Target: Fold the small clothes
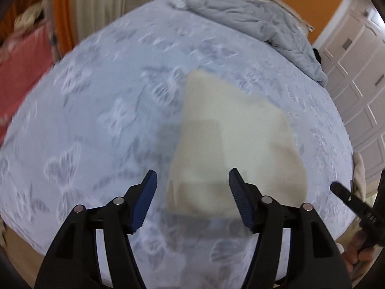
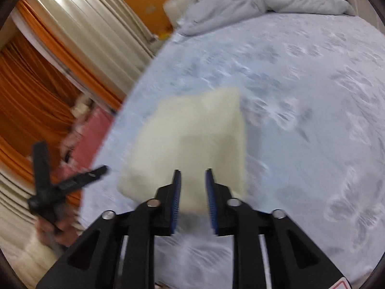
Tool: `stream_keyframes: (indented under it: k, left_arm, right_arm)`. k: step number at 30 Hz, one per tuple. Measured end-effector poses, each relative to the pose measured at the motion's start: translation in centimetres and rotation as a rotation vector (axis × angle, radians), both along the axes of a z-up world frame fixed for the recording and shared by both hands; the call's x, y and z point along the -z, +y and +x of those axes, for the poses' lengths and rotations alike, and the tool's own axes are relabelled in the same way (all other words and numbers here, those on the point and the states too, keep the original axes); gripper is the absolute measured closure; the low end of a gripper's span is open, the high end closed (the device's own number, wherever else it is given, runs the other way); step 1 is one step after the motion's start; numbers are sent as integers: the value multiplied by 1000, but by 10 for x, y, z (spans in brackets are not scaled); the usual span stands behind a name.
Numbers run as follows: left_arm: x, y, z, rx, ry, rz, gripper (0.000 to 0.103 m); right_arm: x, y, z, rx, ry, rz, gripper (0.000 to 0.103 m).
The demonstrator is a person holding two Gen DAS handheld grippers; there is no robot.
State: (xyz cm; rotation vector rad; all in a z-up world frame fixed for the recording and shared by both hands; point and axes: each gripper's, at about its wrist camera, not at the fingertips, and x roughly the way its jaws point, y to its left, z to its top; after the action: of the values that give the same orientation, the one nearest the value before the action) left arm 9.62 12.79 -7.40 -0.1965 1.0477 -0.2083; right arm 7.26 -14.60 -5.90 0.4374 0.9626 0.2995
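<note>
A cream cloth [image 1: 231,130] lies folded into a rough rectangle on your bed [image 1: 96,96], whose pale blue sheet carries a butterfly pattern. Both views are blurred by motion, so fine detail of the cloth's edges is hard to read.

Your left gripper [image 1: 192,180] hangs above the near edge of the cloth with its blue-padded jaws spread wide and nothing between them. Its shadow falls across the near part of the cloth.

Your right gripper [image 2: 192,175] hangs over the near edge of the cloth too, its jaws parted by a narrower gap. The cloth shows through that gap, and the pads do not appear to pinch it.

Beyond the cloth, a rumpled grey duvet [image 1: 252,19] is heaped at the far end of the bed. To the cloth's left, past the bed's edge, you have something pink [image 1: 21,67], with orange curtains [image 2: 36,96] and an orange wall behind. White cabinet doors [image 1: 356,77] stand to the cloth's right.
</note>
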Motion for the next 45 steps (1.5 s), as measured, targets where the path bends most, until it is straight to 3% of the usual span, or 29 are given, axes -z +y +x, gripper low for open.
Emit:
stream_keyframes:
  k: [2, 3, 4, 6, 8, 10, 12, 14, 17, 19, 21, 23, 25, 26, 28, 29, 30, 31, 32, 33, 34, 36, 37, 38, 39, 43, 45]
  left_arm:
    - [17, -24, 13, 30, 21, 105, 42]
    - [29, -31, 18, 32, 41, 161, 42]
    - [48, -35, 23, 27, 79, 231, 40]
    - [74, -23, 24, 6, 147, 175, 32]
    - [68, -12, 19, -11, 134, 173, 32]
    - [68, -5, 16, 1, 136, 172, 32]
    - [72, -5, 17, -2, 132, 167, 29]
    - [69, -7, 18, -15, 129, 164, 29]
    - [63, -12, 18, -17, 137, 177, 29]
    - [54, -6, 9, -18, 125, 148, 28]
    - [45, 5, 4, -25, 138, 99, 23]
    - [47, 16, -5, -19, 191, 12, 20]
    - [57, 18, -12, -15, 230, -44, 20]
    - [68, 14, -13, -20, 250, -19, 20]
    - [82, 8, -12, -19, 256, 25, 32]
    - [95, 5, -7, -19, 268, 64, 53]
    - [101, 6, -4, -28, 285, 89, 80]
    - [107, 9, -1, -56, 297, 124, 89]
    - [106, 18, 2, -89, 293, 109, 94]
    - [103, 22, 4, -107, 289, 102, 95]
    - [101, 27, 6, -122, 282, 120, 95]
    - [107, 31, 10, -120, 301, 178, 94]
    - [108, 31, 10, -115, 303, 175, 94]
    - [103, 28, 9, -98, 292, 187, 94]
    - [97, 25, 6, -82, 273, 188, 94]
    - [59, 15, -10, -38, 166, 183, 88]
    - [36, 12, -16, -35, 114, 123, 73]
  right_arm:
    - [38, 21, 10, -25, 92, -114, 103]
    - [75, 26, 15, -33, 185, -187, 103]
    - [104, 26, 14, -24, 255, -194, 103]
    - [90, 18, 8, 14, 249, -117, 103]
    - [53, 12, -3, 30, 167, -52, 103]
    - [41, 6, -6, 50, 144, -7, 103]
    - [58, 5, 0, 55, 190, 9, 103]
    - [92, 19, 8, 4, 305, -56, 103]
    - [81, 22, -1, 20, 270, -77, 103]
    - [50, 18, -23, 14, 181, -102, 92]
    - [42, 20, -45, -28, 128, -236, 47]
    - [59, 32, -61, -129, 152, -332, 42]
    - [80, 39, -57, -171, 181, -389, 46]
    - [91, 44, -53, -183, 176, -410, 50]
    - [99, 49, -42, -174, 112, -457, 55]
    - [97, 53, -32, -172, 89, -458, 84]
    - [87, 52, -23, -167, 81, -434, 90]
    - [66, 51, -21, -159, 10, -452, 90]
    - [53, 53, -21, -166, -46, -486, 91]
    - [36, 55, -26, -193, -116, -564, 91]
    - [40, 54, -27, -209, -114, -594, 91]
    - [85, 47, -29, -288, 45, -664, 90]
    - [105, 43, -41, -318, 55, -714, 90]
    - [99, 43, -50, -308, 21, -729, 90]
    - [96, 41, -51, -294, 56, -725, 90]
    - [55, 13, -66, -131, 58, -557, 90]
    - [27, -2, -67, -33, 24, -383, 90]
